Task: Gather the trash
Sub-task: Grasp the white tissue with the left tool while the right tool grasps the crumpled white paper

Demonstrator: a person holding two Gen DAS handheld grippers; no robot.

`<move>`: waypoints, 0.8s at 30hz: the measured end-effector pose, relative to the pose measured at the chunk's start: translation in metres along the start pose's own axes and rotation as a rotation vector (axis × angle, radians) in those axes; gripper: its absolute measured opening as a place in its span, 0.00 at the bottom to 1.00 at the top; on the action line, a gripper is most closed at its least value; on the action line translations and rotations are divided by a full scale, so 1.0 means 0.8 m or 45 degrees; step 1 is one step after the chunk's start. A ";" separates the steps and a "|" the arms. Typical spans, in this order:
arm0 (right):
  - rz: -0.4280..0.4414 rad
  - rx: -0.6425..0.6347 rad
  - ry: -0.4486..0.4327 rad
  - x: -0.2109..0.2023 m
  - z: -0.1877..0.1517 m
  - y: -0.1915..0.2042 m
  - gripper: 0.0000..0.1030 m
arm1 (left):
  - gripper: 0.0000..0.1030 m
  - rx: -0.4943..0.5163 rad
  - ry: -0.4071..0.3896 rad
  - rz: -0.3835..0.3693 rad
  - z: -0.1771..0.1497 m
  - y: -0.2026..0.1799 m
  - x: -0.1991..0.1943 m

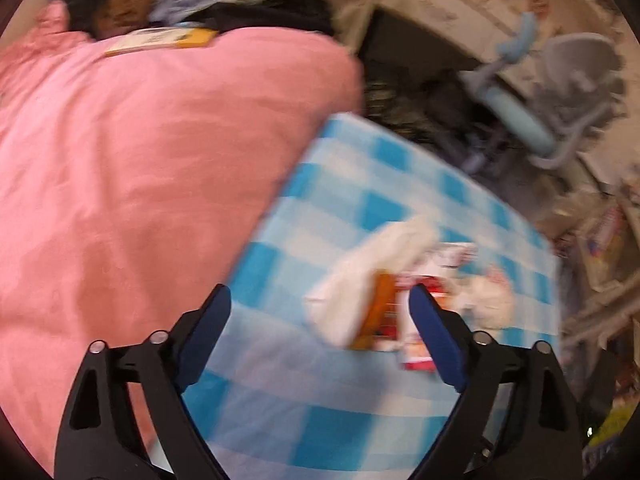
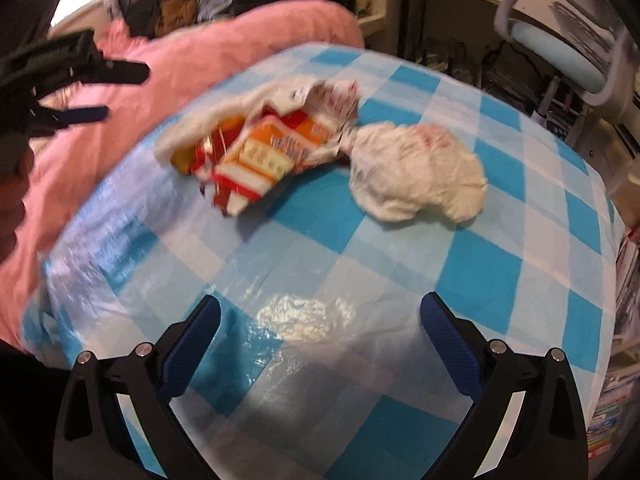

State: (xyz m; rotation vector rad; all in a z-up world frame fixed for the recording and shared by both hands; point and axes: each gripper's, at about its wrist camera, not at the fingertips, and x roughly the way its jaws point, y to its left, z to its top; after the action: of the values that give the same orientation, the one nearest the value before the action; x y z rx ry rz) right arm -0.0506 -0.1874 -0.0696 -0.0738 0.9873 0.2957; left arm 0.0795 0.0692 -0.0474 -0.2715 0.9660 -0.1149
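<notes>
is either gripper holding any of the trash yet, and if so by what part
No. The left gripper is open, above the torn red and orange wrapper without pinching it. The right gripper is open over bare checked cloth. The crumpled white wad lies untouched.

Nothing can be read: the print on the red-and-orange wrapper (image 2: 260, 152), lying just beside the crumpled white tissue (image 2: 416, 172), is too blurred to make out.

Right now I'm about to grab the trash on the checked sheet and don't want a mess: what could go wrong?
The torn wrapper lies in loose pieces, so a pinch by the left gripper may leave scraps behind. The slick blue-checked sheet could get pinched along with it. The crumpled white wad sits close and might be knocked.
</notes>
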 end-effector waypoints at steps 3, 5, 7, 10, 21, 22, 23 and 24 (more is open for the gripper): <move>-0.018 0.039 -0.072 -0.019 0.002 -0.010 0.93 | 0.83 0.102 0.002 0.085 -0.003 -0.023 0.020; -0.025 0.058 -0.108 -0.028 0.004 -0.016 0.93 | 0.83 0.101 0.033 0.133 -0.002 -0.024 0.039; -0.060 0.066 -0.143 -0.036 0.005 -0.024 0.93 | 0.82 0.046 0.073 0.117 0.001 -0.017 0.053; -0.079 0.080 -0.150 -0.033 0.012 -0.029 0.93 | 0.82 0.010 0.094 0.130 0.006 -0.011 0.068; -0.073 0.097 -0.186 -0.016 0.038 -0.041 0.93 | 0.85 0.193 0.107 0.140 0.027 -0.051 0.112; -0.071 0.102 -0.187 -0.014 0.039 -0.042 0.93 | 0.85 0.203 0.112 0.148 0.029 -0.053 0.116; -0.067 0.112 -0.186 -0.010 0.044 -0.044 0.93 | 0.85 0.199 0.114 0.150 0.032 -0.052 0.118; -0.060 0.121 -0.186 -0.005 0.048 -0.046 0.93 | 0.85 0.182 0.119 0.139 0.035 -0.051 0.121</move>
State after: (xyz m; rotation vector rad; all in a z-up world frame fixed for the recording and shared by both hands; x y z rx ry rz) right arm -0.0113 -0.2161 -0.0477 0.0115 0.8518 0.2076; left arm 0.1582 0.0144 -0.0978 -0.0819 1.0579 -0.0972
